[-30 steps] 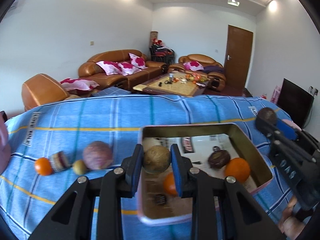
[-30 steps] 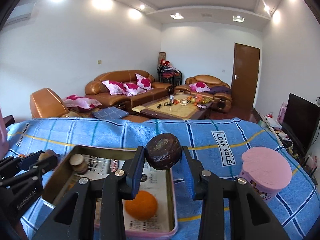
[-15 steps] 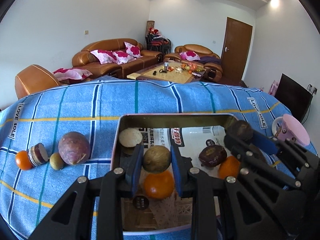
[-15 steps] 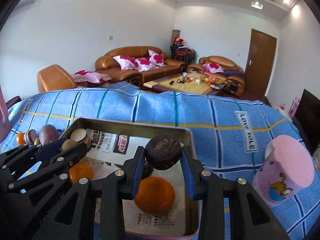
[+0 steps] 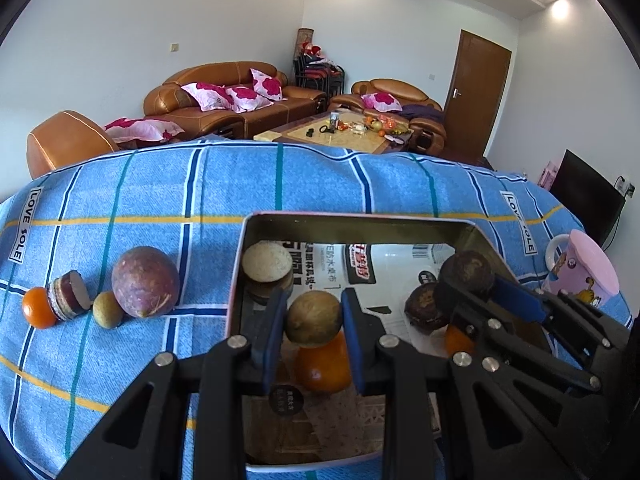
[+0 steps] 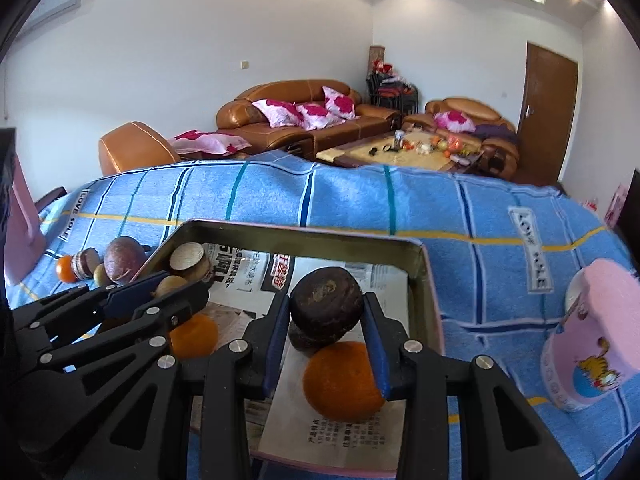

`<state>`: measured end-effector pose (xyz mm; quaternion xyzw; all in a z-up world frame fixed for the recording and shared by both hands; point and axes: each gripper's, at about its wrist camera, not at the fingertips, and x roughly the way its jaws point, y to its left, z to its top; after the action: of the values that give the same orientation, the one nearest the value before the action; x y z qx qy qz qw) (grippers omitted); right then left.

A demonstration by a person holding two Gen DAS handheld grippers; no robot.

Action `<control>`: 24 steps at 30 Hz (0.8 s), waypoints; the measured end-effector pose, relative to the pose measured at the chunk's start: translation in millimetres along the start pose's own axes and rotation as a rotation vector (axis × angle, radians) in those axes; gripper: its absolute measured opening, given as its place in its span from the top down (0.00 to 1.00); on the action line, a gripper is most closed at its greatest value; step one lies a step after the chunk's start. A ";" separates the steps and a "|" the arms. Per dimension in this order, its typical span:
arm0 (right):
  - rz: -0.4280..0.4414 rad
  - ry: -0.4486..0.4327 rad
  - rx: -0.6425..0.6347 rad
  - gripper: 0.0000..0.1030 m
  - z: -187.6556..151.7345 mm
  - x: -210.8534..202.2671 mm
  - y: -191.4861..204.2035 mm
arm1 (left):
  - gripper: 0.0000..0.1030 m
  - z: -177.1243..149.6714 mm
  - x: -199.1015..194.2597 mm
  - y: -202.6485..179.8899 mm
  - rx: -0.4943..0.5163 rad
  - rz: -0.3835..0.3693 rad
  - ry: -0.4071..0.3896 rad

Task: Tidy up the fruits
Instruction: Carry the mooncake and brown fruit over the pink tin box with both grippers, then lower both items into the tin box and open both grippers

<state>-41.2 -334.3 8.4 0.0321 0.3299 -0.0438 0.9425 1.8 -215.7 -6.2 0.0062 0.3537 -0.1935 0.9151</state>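
- Left hand-held gripper [image 5: 313, 322], lower centre of left view: clamped on a tan fruit [image 5: 314, 319], held above the tray [image 5: 360, 222].
- Right hand-held gripper [image 6: 326, 326], lower centre of right view: clamped on a dark fruit [image 6: 326, 306], also over the tray.
- Change vs 1 s ago: both views now look down more steeply into the tray; the right one sat clear above the tray's near edge, now sits low, just over a 2nd dark fruit [image 6: 308, 338] & an orange [image 6: 340, 376].
- Grip width unchanged on both sides; nothing released yet.
- Meaning: both fruits look ready to drop in; release seems next.
- On the blue cloth [image 5: 160, 184], left of the tray: purple fruit [image 5: 145, 282], small green one [image 5: 107, 309], small orange [image 5: 38, 307] w/ a cut piece [image 5: 72, 295] — not yet sorted.
- Pink cup [image 6: 596, 340] at right edge.
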 end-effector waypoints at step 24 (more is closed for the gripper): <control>0.145 -0.185 0.273 0.33 1.5 -31.7 -36.0 | 0.00 4.0 -39.6 3.2 -0.008 0.039 -0.177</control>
<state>-68.6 -368.3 28.2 0.1794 0.2294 -0.0231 0.9564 -21.2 -199.6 22.1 -0.0080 0.2720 -0.1739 0.9464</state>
